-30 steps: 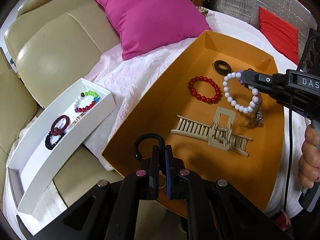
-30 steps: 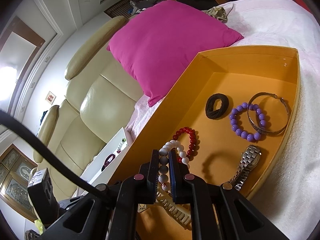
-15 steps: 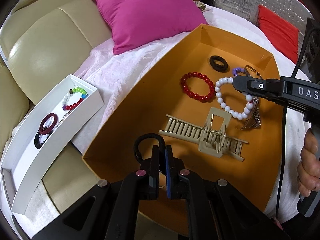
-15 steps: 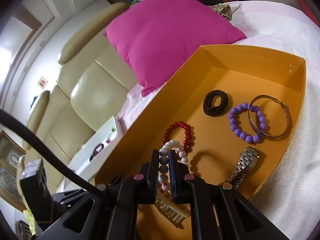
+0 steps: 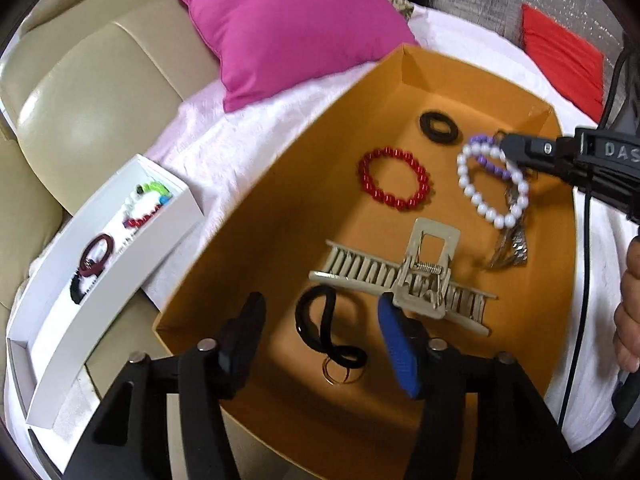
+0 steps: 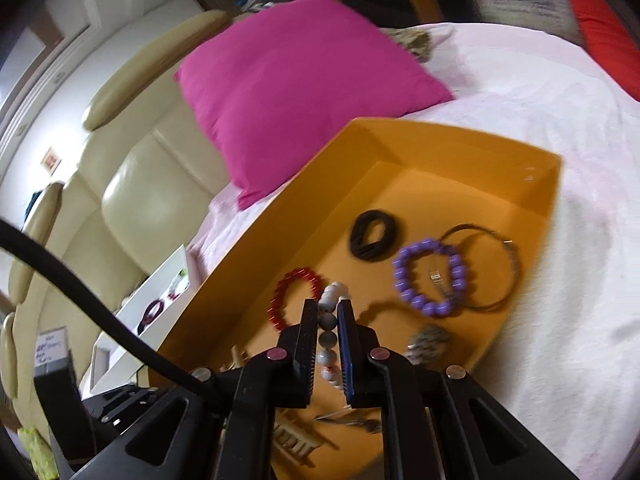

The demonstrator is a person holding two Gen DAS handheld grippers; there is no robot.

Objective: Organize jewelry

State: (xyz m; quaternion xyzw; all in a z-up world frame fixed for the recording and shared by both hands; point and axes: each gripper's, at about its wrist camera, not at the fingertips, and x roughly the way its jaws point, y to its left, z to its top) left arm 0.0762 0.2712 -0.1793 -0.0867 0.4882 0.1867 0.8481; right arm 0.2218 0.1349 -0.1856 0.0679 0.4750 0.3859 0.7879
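Note:
An orange tray (image 5: 256, 240) on the bed holds jewelry. My left gripper (image 5: 320, 312) is open over the tray's near end, and a black hair tie (image 5: 320, 324) lies on the tray floor between its fingers. My right gripper (image 6: 329, 312) is shut on a white bead bracelet (image 5: 492, 184), which hangs above the tray; it also shows in the right wrist view (image 6: 330, 320). A red bead bracelet (image 5: 394, 178), a beige hair claw (image 5: 404, 280), a black scrunchie (image 5: 438, 126), a purple bead bracelet (image 6: 432, 276), a bangle (image 6: 496, 268) and a metal watch (image 5: 514, 240) lie in the tray.
A white box (image 5: 48, 320) to the left holds several bracelets and hair ties. A pink pillow (image 5: 280, 20) lies behind the tray, a beige headboard (image 5: 80, 100) is on the left and a red cushion (image 5: 560, 48) is at the far right.
My left gripper has opened and let go of the black hair tie, which now lies in the tray. My right gripper still holds the white bracelet and has shifted slightly.

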